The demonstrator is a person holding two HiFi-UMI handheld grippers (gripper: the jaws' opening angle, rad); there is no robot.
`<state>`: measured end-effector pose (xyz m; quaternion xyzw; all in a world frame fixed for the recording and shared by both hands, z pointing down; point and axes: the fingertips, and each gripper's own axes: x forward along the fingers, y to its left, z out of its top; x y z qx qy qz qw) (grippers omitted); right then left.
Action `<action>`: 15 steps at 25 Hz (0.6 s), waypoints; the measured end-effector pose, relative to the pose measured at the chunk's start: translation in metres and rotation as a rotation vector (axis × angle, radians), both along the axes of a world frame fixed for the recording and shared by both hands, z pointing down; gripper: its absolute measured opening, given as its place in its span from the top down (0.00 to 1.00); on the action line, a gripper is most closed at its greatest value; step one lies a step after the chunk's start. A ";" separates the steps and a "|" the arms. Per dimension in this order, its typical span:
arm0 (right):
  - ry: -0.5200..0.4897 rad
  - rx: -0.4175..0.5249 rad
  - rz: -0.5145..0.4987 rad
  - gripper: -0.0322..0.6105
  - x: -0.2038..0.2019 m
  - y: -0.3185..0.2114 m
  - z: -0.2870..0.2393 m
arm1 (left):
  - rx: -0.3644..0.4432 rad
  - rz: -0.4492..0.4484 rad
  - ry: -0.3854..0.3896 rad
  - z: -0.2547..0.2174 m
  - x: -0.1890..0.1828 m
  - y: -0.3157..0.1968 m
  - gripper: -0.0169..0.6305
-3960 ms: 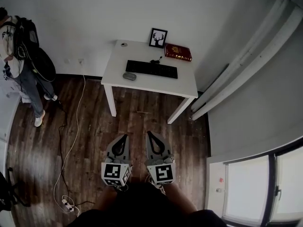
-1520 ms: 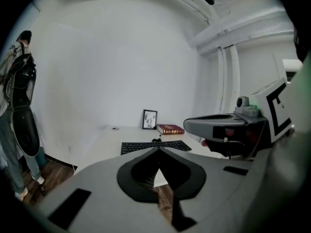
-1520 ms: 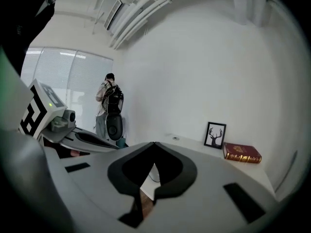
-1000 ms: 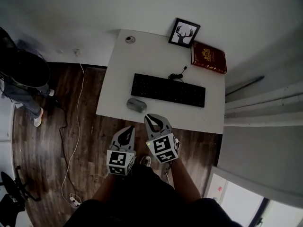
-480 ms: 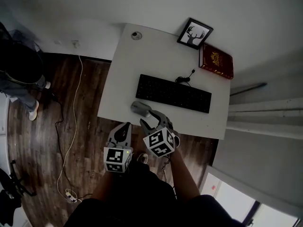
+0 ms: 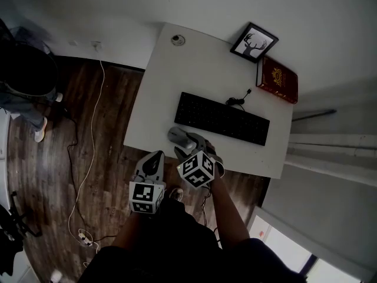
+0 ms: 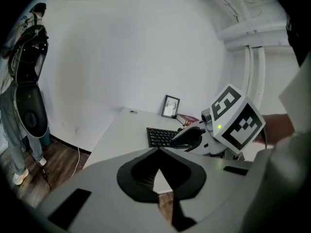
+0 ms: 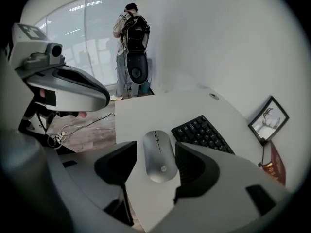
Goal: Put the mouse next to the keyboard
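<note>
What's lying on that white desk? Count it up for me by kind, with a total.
keyboard: 1
mouse: 1
framed picture: 1
red book: 1
small round fitting: 1
Total: 5

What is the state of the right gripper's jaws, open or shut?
Open. The right gripper has just been opening its jaws, and the mouse lies between them with a gap on each side.

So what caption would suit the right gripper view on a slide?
Right gripper, fingers having just opened, straddles the untouched grey mouse near the black keyboard.
</note>
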<state>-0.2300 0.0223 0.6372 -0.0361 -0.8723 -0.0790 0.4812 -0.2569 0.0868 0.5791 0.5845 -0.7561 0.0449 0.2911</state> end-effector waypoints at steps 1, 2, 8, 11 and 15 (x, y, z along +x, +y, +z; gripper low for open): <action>0.006 0.000 -0.004 0.57 -0.001 -0.001 0.002 | -0.003 -0.001 0.002 0.001 0.000 0.000 0.97; 0.011 0.001 -0.009 0.57 -0.003 -0.001 0.005 | -0.006 -0.003 0.003 0.003 -0.001 0.000 0.97; 0.061 0.006 -0.055 0.57 -0.007 -0.002 0.020 | -0.020 -0.012 0.011 0.012 -0.004 0.002 0.97; 0.103 0.007 -0.099 0.56 -0.006 -0.002 0.030 | -0.021 -0.016 0.010 0.014 -0.008 0.001 0.97; 0.157 0.015 -0.161 0.53 -0.006 -0.002 0.041 | -0.022 -0.022 0.009 0.016 -0.012 -0.001 0.97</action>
